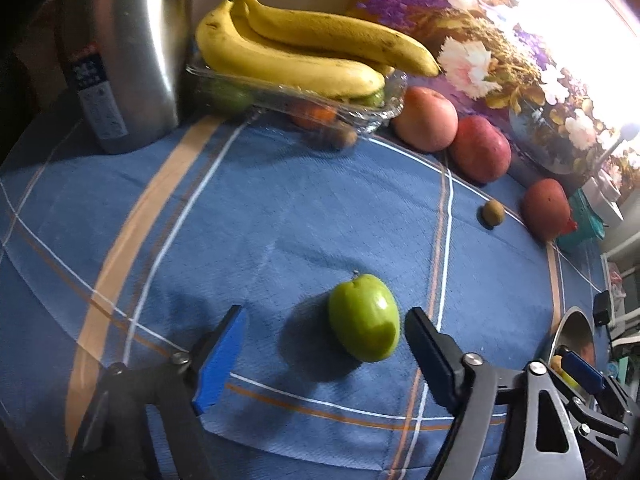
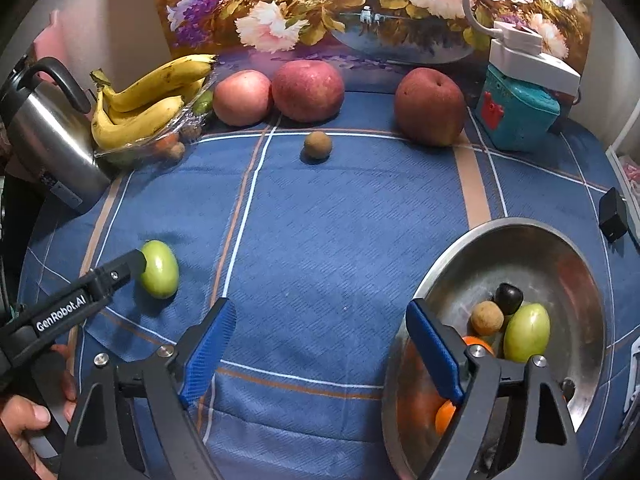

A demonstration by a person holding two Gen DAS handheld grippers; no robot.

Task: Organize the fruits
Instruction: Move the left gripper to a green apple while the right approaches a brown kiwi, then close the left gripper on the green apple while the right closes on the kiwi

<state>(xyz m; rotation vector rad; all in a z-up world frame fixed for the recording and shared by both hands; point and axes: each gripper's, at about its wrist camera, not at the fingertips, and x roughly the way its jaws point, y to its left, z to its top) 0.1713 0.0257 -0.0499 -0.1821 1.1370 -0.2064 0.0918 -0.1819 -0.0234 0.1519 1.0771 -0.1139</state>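
Far left: steel kettle (image 2: 52, 136) standing on the blue checked cloth (image 2: 340, 216) that covers the table. Just right of it, a clear tray (image 2: 160, 142) holding a bunch of bananas (image 2: 148, 100) over a few smaller fruits. Near left: green fruit (image 1: 364, 318), smooth, oval, lying on its side on the cloth, stem end pointing far. Left tongs (image 1: 326, 356) straddle it, jaws released; the right-hand finger is just beside the fruit, the left-hand one stands apart, and neither pad presses. The right wrist view shows one left finger level with the fruit's left flank. Judgement: fruit is light, firm, glossy skin likely slippery; being oval it may roll or squirt out if pinched near an end, so take it across the widest part of the short axis, pads centred. Far middle: two red apples (image 2: 280, 94) side by side, a small brown fruit (image 2: 318, 145) nearer, a third red apple (image 2: 430, 106) to the right. Far right: teal box (image 2: 516, 114). Near right: steel bowl (image 2: 560, 256) holding a second green fruit, an orange, a brown and a dark fruit. Right tongs (image 2: 322, 344) hang released and empty, left of the bowl.
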